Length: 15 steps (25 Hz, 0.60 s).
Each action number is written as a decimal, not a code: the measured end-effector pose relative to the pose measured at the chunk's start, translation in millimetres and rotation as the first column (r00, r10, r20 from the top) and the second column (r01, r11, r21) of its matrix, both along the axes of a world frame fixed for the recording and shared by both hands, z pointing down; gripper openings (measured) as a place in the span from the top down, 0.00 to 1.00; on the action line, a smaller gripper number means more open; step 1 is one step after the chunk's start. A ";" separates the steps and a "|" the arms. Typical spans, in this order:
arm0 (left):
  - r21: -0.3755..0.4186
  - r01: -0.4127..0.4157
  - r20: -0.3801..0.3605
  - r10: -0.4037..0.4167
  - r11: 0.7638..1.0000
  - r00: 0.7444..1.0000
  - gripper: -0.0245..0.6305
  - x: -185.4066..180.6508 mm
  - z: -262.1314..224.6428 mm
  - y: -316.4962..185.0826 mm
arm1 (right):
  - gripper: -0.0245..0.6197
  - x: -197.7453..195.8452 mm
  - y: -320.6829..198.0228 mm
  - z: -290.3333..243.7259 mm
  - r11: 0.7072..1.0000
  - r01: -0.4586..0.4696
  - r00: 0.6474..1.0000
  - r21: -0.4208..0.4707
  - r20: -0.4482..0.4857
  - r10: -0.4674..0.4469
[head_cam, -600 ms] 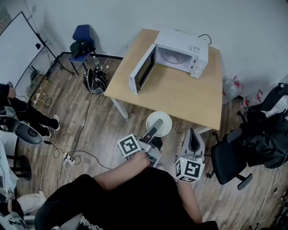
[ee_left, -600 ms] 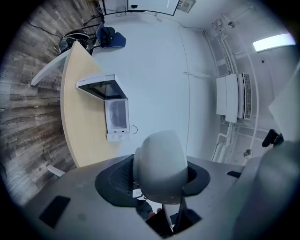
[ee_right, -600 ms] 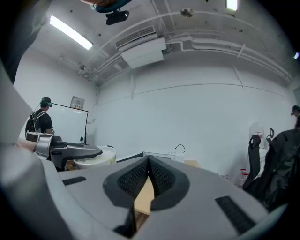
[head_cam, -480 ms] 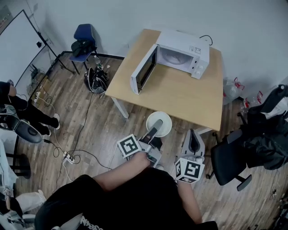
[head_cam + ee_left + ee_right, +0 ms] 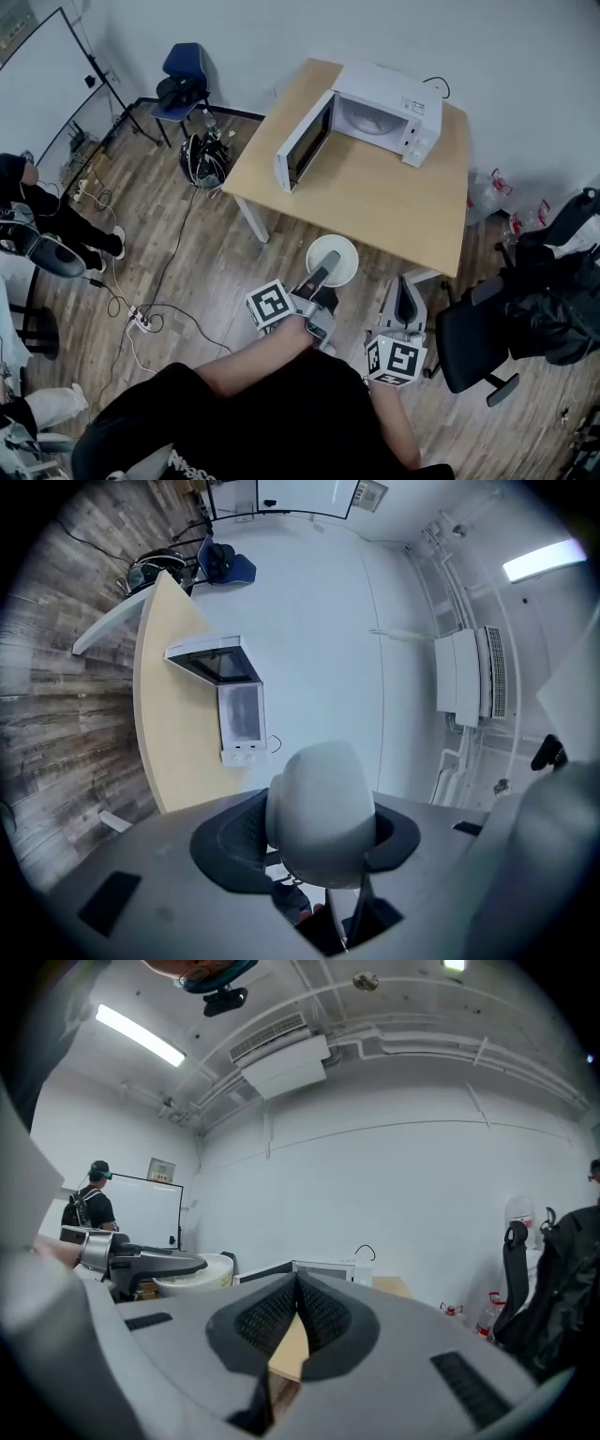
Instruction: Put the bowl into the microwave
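White round bowl (image 5: 347, 264): held in the air, its wall clamped between the jaws of the left gripper (image 5: 327, 262), just short of the near edge of the light wooden table (image 5: 375, 202). White microwave oven (image 5: 392, 111): on the table's far end, door (image 5: 302, 142) swung open, well apart from the bowl. Right gripper (image 5: 404, 292): jaws together, nothing between them, beside the left gripper.
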State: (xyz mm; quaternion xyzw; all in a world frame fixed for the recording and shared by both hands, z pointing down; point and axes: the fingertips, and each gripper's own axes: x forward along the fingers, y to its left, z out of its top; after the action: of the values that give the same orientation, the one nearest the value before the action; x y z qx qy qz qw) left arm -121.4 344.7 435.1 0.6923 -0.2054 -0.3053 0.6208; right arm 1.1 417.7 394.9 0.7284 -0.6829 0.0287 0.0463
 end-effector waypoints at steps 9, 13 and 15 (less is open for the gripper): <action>-0.012 0.019 0.027 -0.019 1.000 0.999 0.64 17.7 9.4 8.9 | 0.87 23.6 -11.0 3.1 0.998 0.059 0.998 -0.008 -0.036 -0.060; -0.009 0.041 0.019 -0.041 0.999 0.999 0.64 16.3 5.6 0.3 | 0.87 28.3 -14.1 2.5 0.998 0.067 0.997 -0.005 -0.025 -0.067; 0.014 0.034 0.011 -0.034 0.999 0.999 0.64 18.9 3.1 -5.2 | 0.87 33.9 -17.2 8.5 0.998 0.057 0.998 -0.011 -0.004 -0.057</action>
State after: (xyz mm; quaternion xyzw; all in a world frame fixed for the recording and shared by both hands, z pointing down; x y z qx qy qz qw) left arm -102.5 339.5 438.2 0.6946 -0.2184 -0.3136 0.6095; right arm 35.0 400.5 403.4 0.7085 -0.7031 0.0297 0.0525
